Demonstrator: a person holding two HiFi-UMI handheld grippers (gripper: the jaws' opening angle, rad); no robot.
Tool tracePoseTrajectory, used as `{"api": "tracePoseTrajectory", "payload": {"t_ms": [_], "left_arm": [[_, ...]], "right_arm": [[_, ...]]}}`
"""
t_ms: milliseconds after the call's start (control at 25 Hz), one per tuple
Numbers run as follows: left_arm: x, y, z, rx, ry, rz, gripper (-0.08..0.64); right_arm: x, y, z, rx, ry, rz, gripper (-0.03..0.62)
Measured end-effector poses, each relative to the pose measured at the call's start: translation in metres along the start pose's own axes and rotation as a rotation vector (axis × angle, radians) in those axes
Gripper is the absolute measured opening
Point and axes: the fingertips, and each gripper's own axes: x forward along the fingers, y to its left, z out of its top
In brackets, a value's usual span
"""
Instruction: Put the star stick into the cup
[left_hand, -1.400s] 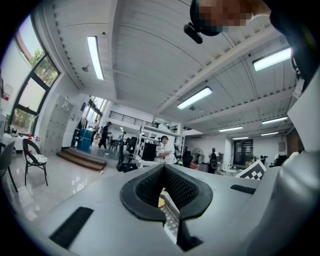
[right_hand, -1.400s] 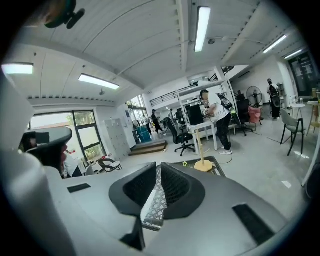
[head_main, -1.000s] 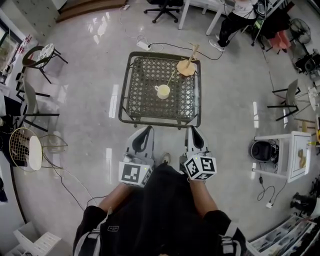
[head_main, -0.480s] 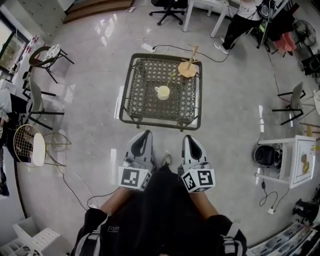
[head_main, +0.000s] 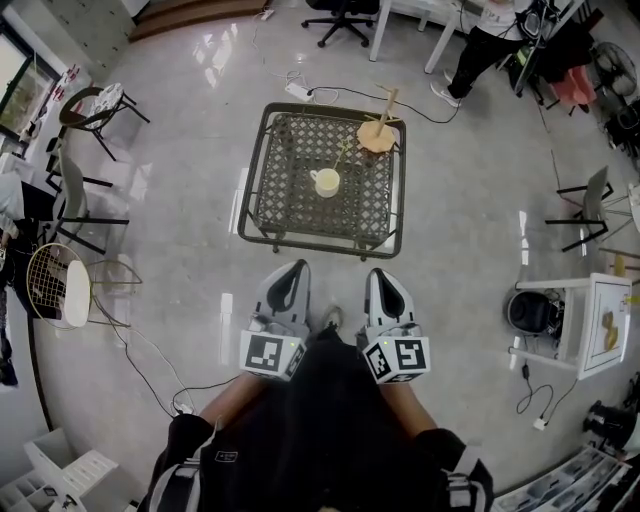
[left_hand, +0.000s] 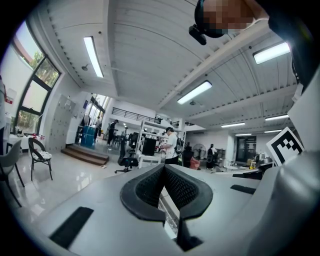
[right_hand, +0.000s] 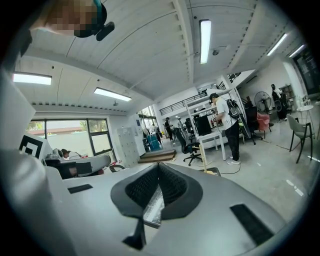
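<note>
We stand back from the lattice table (head_main: 285, 195), with open floor all round, and hold the left gripper (head_main: 292, 268) and right gripper (head_main: 379, 275) clenched on nothing at our waist. The cup (head_main: 326, 183) sits mid-table, far from any edge. The star stick (head_main: 342, 157) seemingly leans inside it.

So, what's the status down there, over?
Left gripper, right gripper: shut, empty, short of dark lattice table. Thin stick seems to lean in small cream cup. Nothing in the way.
</note>
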Motion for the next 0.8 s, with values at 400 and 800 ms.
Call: {"api": "tracePoseTrajectory", "payload": {"t_ms": [400, 800], "left_arm": [[0.007, 0.008, 0.004, 0.001, -0.004, 0.008, 0.017], [0.016, 0.023, 0.005, -0.002, 0.001, 0.001, 0.016]], "right_arm": [[0.009, 0.0, 0.004, -0.005, 0.003, 0.006, 0.011], [0.028, 0.004, 0.004, -0.002, -0.002, 0.008, 0.011]]}}
